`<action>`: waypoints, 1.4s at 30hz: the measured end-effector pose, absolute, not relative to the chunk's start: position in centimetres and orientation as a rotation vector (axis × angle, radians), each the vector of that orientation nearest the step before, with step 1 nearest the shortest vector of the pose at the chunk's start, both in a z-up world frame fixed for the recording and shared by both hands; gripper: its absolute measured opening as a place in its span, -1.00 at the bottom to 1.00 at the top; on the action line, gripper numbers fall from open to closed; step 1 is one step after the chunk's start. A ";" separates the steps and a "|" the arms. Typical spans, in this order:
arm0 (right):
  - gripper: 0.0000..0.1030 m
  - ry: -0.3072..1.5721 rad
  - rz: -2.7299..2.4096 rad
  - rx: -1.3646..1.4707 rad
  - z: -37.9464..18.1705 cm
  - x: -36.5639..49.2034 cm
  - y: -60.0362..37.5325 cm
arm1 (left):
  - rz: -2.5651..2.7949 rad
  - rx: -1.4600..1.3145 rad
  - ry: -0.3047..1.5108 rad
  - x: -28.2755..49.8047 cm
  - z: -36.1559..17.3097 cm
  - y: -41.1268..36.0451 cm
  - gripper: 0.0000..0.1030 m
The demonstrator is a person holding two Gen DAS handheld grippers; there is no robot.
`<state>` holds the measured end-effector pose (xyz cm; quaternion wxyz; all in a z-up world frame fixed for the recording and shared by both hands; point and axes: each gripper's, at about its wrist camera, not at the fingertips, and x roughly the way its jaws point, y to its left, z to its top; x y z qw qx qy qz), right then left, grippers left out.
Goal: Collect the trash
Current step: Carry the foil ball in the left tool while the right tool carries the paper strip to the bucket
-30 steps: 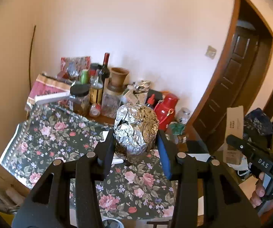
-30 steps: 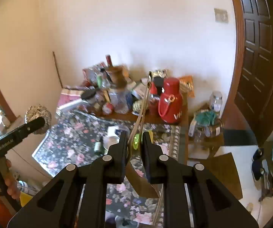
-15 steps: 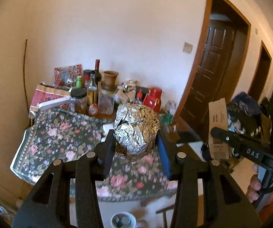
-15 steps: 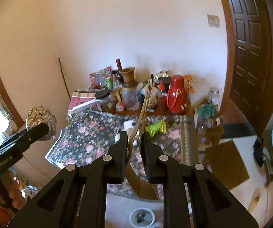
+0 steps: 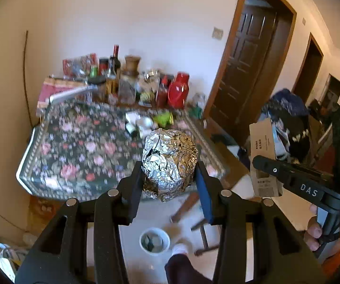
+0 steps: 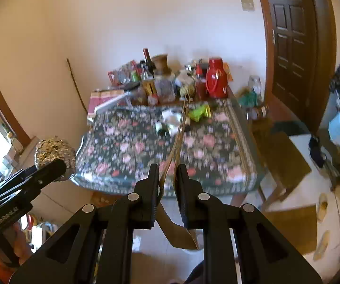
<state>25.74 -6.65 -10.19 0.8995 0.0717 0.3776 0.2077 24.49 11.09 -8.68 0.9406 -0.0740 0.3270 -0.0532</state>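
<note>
My left gripper (image 5: 170,177) is shut on a crumpled ball of aluminium foil (image 5: 170,163), held in the air in front of the table. The foil ball also shows at the left of the right wrist view (image 6: 51,150). My right gripper (image 6: 168,177) is shut on a flattened brown cardboard box (image 6: 178,139), seen edge-on between the fingers; the same box shows in the left wrist view (image 5: 263,158). A small white bin (image 5: 155,237) with scraps inside stands on the floor below the left gripper. A green wrapper (image 6: 199,112) and white scraps (image 6: 171,118) lie on the table.
The table with a floral cloth (image 5: 58,156) stands against the wall, its back crowded with bottles, jars and a red thermos (image 6: 216,78). A dark wooden door (image 6: 293,47) is to the right. Cardboard sheets (image 6: 285,156) lie on the floor. Piled clothes (image 5: 285,108) are at right.
Both grippers have pulled back and risen away from the table, keeping hold of the foil ball and the cardboard. The table looks smaller and farther, and the white bin on the floor shows.
</note>
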 end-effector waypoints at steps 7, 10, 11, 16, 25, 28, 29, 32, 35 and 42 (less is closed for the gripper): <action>-0.72 0.885 0.427 0.128 -13.0 24.7 -6.5 | -0.120 -0.174 0.801 24.7 -12.7 10.5 -0.18; -0.72 0.945 0.456 0.115 -15.2 25.7 -6.3 | -0.100 -0.186 0.855 25.3 -14.8 10.1 -0.18; -0.72 0.964 0.467 0.111 -16.0 26.2 -6.3 | -0.092 -0.187 0.869 25.5 -15.4 10.0 -0.18; -0.72 1.058 0.515 0.062 -21.5 28.7 -5.6 | -0.035 -0.198 0.979 28.1 -21.2 9.6 -0.18; -0.72 1.279 0.551 0.015 -35.5 31.5 -4.6 | 0.028 -0.241 1.170 32.7 -35.8 9.8 -0.18; -0.72 1.340 0.552 0.006 -39.7 32.3 -4.3 | 0.038 -0.267 1.223 33.5 -40.5 10.2 -0.18; -0.72 1.361 0.550 0.007 -41.5 32.5 -4.2 | 0.044 -0.277 1.244 33.8 -42.8 10.4 -0.18; -0.72 1.416 0.537 0.000 -46.5 32.9 -4.0 | 0.057 -0.284 1.279 34.3 -47.3 10.9 -0.18; -0.72 1.463 0.525 0.016 -51.1 33.4 -3.8 | 0.064 -0.293 1.313 34.6 -52.4 11.6 -0.18; -0.72 1.543 0.502 0.029 -61.4 34.4 -2.7 | 0.086 -0.301 1.360 35.1 -61.2 13.2 -0.19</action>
